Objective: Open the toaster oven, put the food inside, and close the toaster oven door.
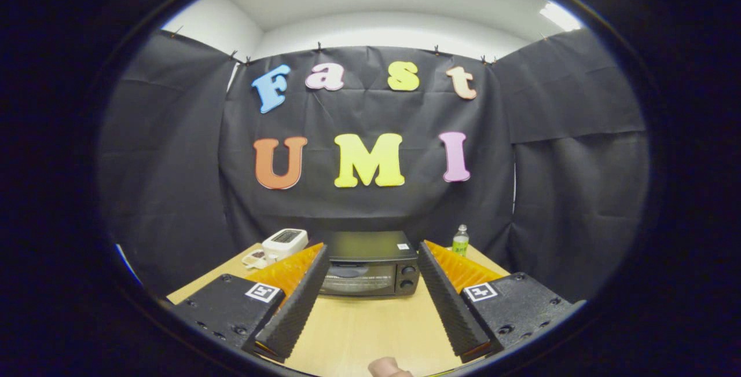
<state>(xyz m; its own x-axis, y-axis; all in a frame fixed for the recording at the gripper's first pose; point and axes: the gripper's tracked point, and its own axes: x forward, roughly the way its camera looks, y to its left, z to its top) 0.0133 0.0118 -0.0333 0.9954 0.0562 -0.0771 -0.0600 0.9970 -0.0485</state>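
No text can be read. The small white sticker (pixel 403 246) on top of the black toaster oven (pixel 370 264) is too small to read.

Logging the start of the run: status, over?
Gripper open, holding nothing. Toaster oven beyond the fingers, door shut. Wooden table between is bare.

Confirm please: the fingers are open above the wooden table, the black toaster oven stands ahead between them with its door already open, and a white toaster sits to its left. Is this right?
One detail is wrong: the toaster oven door is closed, not open, as the gripper view shows. The rest holds: the gripper fingers are open above the wooden table, the oven stands ahead between them, and a white toaster sits to its left.
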